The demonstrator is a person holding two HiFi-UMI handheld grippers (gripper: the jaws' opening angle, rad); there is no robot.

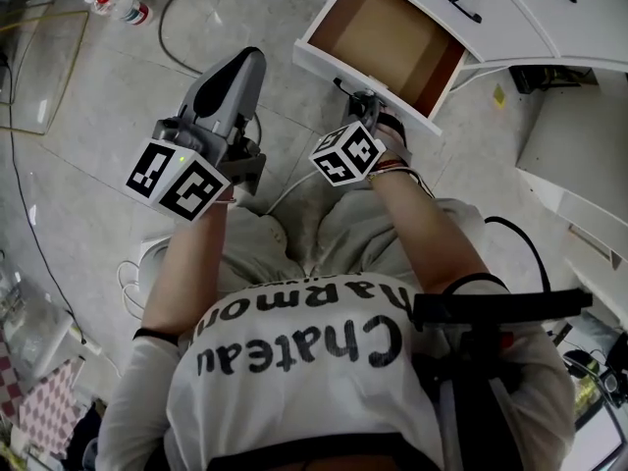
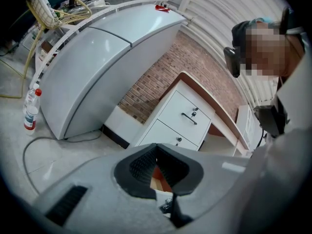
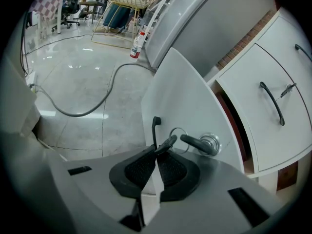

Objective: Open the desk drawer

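Drawer [image 1: 385, 35] of the white desk [image 1: 515, 23] stands pulled well out over the tiled floor [image 1: 98, 116], its brown inside bare and fully in view from the head view, so the task looks all but done. The right gripper [image 3: 157, 152] is the working one. Its jaws are pressed together on the black handle [image 3: 155, 126] of the drawer front, gripping near one end of the bar, which gives a firm hold to pull by. A key [image 3: 197, 143] sits in the lock just beside that grip, with a ring [image 3: 179, 131] hanging from it close to the pads. The hold is placed on the handle and not on the key, probably because the key would twist or slip out under a pull. The right forearm lies in line with the drawer's travel, which suits a straight draw towards the body. The left gripper [image 2: 156, 147] takes no part. Its jaws are brought together with nothing between them, and it is held up and well apart from the drawer, over the floor, likely to stay clear of the front panel's path. The desk's upper drawer [image 3: 273, 104] is closed. If any more travel is wanted, a short pull along the same line should do. The main risk is tugging sideways and jamming the runners, or knocking the key.
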